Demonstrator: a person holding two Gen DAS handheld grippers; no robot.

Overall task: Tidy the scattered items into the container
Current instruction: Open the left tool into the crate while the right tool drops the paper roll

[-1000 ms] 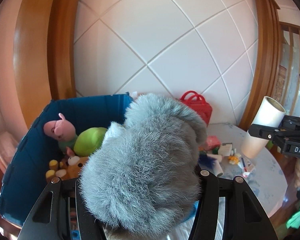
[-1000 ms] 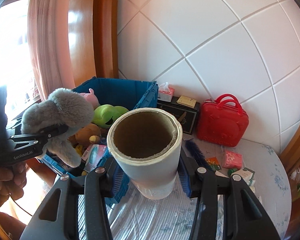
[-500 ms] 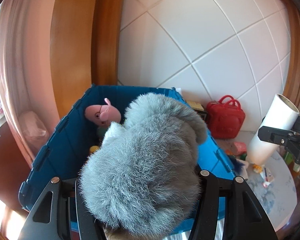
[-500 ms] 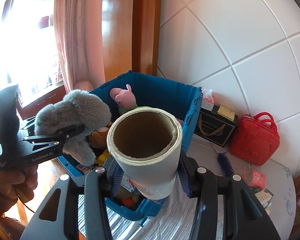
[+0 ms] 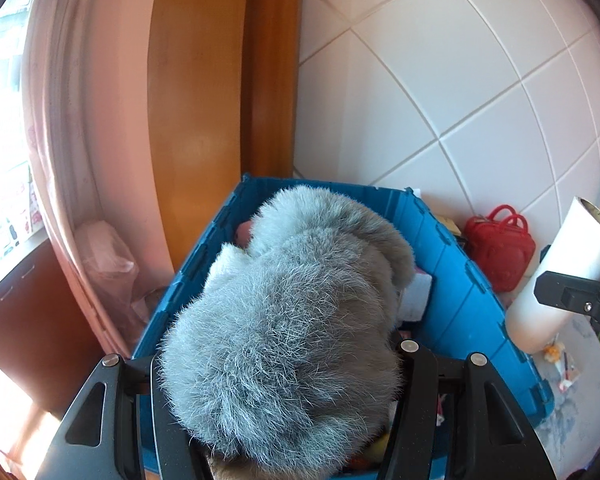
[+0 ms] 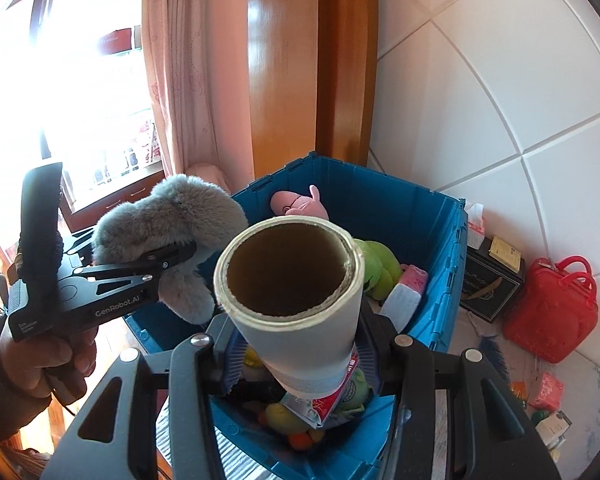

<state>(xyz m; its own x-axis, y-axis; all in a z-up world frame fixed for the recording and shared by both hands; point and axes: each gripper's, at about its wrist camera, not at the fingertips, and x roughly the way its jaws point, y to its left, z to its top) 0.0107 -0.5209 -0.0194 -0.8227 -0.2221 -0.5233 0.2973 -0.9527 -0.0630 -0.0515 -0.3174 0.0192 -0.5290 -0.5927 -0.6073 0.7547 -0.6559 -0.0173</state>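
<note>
My left gripper (image 5: 284, 364) is shut on a grey fluffy plush toy (image 5: 288, 320) and holds it above the near edge of the blue storage crate (image 5: 452, 292). From the right wrist view the plush (image 6: 168, 228) hangs over the crate's left rim (image 6: 272, 180). My right gripper (image 6: 296, 340) is shut on a white paper roll (image 6: 296, 300), held above the crate's near side. The roll also shows in the left wrist view (image 5: 560, 276). In the crate lie a pink pig toy (image 6: 300, 204), a green plush (image 6: 380, 260) and other toys.
A red toy handbag (image 6: 552, 308) and a black box (image 6: 492, 284) stand by the tiled wall right of the crate. Small boxes (image 6: 548, 392) lie scattered on the round table at right. A pink curtain (image 6: 180, 80) and wooden frame stand behind the crate.
Both grippers have moved left and towards the crate. The plush and the paper roll now hang over the crate instead of beside it.
</note>
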